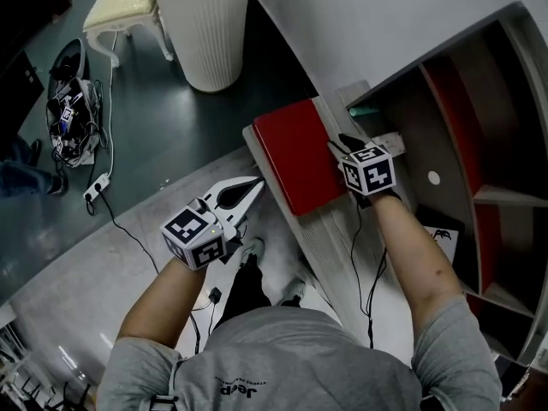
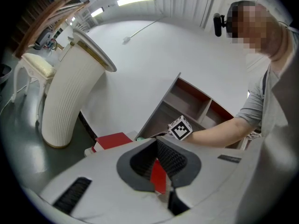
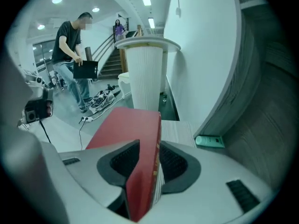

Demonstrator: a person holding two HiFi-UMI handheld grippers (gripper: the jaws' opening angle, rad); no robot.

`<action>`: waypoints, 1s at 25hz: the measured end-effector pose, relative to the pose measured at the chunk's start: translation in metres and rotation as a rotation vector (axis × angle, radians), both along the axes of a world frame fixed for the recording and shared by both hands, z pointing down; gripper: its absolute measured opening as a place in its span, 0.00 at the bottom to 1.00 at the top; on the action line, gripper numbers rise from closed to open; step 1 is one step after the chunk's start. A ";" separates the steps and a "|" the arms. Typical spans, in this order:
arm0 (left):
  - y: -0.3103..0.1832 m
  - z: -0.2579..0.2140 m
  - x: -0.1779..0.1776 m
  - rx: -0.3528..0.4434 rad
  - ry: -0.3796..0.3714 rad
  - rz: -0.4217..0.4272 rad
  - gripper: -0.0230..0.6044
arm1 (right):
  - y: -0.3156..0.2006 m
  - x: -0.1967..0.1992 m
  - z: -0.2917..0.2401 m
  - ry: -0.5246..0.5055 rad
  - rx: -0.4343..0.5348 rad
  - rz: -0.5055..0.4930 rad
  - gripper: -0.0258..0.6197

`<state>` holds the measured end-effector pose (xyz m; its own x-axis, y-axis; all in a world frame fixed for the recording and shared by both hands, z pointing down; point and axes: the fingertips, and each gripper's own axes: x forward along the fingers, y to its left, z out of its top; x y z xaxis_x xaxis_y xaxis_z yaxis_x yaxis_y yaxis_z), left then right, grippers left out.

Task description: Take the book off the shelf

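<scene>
A red book (image 1: 295,157) lies flat on the pale wooden ledge (image 1: 338,229) in front of the curved shelf unit (image 1: 462,127). My right gripper (image 1: 347,148) is at the book's right edge. In the right gripper view the book (image 3: 131,129) fills the gap of that gripper (image 3: 147,160), a pad against each cover. My left gripper (image 1: 253,187) hangs over the floor left of the ledge with its white fingers together and holds nothing. From the left gripper view (image 2: 159,167) the book (image 2: 112,141) shows further off.
A green tube (image 1: 364,110) lies on the shelf behind the book. A white ribbed column (image 1: 205,32) stands on the floor beyond the ledge, with a cream stool (image 1: 124,11) and cables (image 1: 94,187) to its left. A person (image 3: 72,55) stands far off.
</scene>
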<state>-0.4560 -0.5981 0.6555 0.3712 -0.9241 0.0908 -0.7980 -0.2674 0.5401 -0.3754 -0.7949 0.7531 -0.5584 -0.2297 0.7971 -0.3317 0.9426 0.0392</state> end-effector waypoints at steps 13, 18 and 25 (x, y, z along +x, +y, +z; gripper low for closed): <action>-0.023 -0.065 0.081 0.088 -0.024 0.196 0.06 | 0.031 0.075 -0.112 -0.333 0.010 0.125 0.02; -0.017 -0.100 0.135 0.118 -0.042 0.263 0.06 | 0.064 0.135 -0.151 -0.414 -0.008 0.141 0.02; -0.002 -0.152 0.219 0.158 -0.054 0.350 0.06 | 0.106 0.235 -0.216 -0.546 0.029 0.194 0.02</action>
<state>-0.2373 -0.6001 0.5040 0.6654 -0.7464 -0.0150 -0.6696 -0.6056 0.4301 -0.1408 -0.6889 0.5375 -0.8325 -0.3863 0.3971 -0.4777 0.8636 -0.1614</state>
